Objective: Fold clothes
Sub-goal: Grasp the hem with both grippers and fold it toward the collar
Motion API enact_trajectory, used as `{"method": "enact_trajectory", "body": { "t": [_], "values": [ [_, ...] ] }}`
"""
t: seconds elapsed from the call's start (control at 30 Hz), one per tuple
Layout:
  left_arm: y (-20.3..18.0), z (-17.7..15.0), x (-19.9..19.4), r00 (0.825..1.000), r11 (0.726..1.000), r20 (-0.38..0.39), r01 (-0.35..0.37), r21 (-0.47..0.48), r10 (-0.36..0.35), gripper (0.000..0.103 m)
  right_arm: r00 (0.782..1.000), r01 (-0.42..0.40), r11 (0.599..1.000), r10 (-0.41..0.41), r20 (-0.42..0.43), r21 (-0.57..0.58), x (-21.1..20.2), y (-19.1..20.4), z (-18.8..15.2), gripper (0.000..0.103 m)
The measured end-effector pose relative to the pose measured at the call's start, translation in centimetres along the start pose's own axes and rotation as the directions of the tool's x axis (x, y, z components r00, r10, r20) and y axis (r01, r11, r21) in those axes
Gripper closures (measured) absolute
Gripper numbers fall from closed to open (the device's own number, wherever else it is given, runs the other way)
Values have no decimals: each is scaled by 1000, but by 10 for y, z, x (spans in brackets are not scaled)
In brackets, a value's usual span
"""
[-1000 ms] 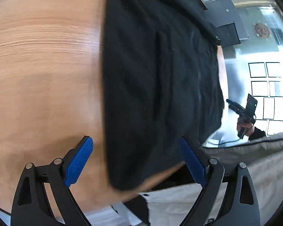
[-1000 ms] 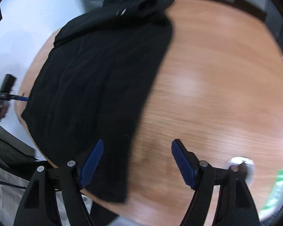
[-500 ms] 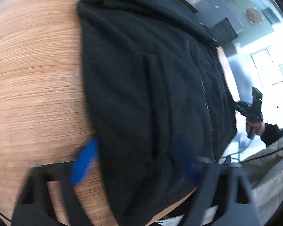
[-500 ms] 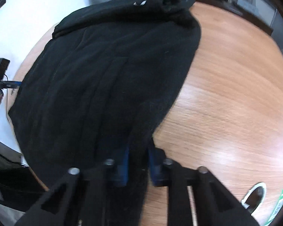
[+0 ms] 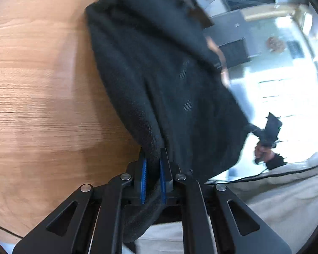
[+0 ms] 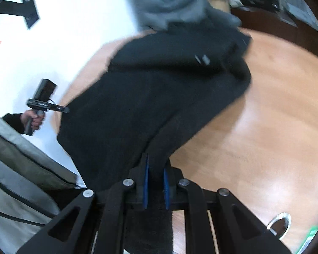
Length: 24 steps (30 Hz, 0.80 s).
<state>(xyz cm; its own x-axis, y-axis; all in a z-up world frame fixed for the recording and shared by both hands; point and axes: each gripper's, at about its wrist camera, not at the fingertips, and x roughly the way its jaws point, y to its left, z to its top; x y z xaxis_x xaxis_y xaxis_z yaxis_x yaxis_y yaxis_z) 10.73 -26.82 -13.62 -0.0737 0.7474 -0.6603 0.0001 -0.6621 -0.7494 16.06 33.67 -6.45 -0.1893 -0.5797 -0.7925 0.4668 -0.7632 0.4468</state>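
Observation:
A black fleece garment [image 5: 169, 84] lies across the round wooden table [image 5: 42, 105], its near edge lifted. My left gripper [image 5: 153, 165] is shut on the near hem of the garment, fabric bunched between its blue pads. My right gripper [image 6: 155, 169] is shut on the other near corner of the same black garment [image 6: 159, 97]. Each gripper shows small in the other's view: the right one [image 5: 267, 133] at the garment's far corner, the left one [image 6: 44, 103] likewise. The far collar end rests on the table.
A grey garment [image 6: 171, 2] lies beyond the table's far edge. The wooden table [image 6: 265, 127] spreads to the right. A metal ring [image 6: 279, 224] sits on the table at lower right. The person's grey clothing [image 5: 275, 201] is close below the grippers.
Both grippers went from open over the garment's near edge to shut on it. The near edge has been lifted off the table, and the cloth now drapes up to the jaws.

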Motion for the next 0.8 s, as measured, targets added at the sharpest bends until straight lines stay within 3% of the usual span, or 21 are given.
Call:
{"method": "enact_trajectory", "body": {
  "t": [0.13,0.23,0.43,0.5,0.6,0.8],
  "values": [
    [-12,17,-18,988,986,71,142,-84,-136,95,996,-38,999,41,79,-32,-20,8,37,92],
    [-31,38,-3,969,966,126,228,-119,-213,95,990,-63,998,66,128,-28,-27,-1,62,92],
    [-45,101,2,899,904,248,403,-146,-360,94,971,-112,992,97,219,55,-28,-21,120,92],
    [-54,129,8,884,897,279,422,-133,-375,94,963,-129,988,104,249,88,-28,-28,141,92],
    [-62,163,23,876,897,307,425,-124,-373,94,956,-143,977,96,277,158,-28,-54,168,92],
    [-32,240,10,849,892,405,427,-150,-339,94,974,-131,950,69,218,282,37,-126,233,92]
  ]
}}
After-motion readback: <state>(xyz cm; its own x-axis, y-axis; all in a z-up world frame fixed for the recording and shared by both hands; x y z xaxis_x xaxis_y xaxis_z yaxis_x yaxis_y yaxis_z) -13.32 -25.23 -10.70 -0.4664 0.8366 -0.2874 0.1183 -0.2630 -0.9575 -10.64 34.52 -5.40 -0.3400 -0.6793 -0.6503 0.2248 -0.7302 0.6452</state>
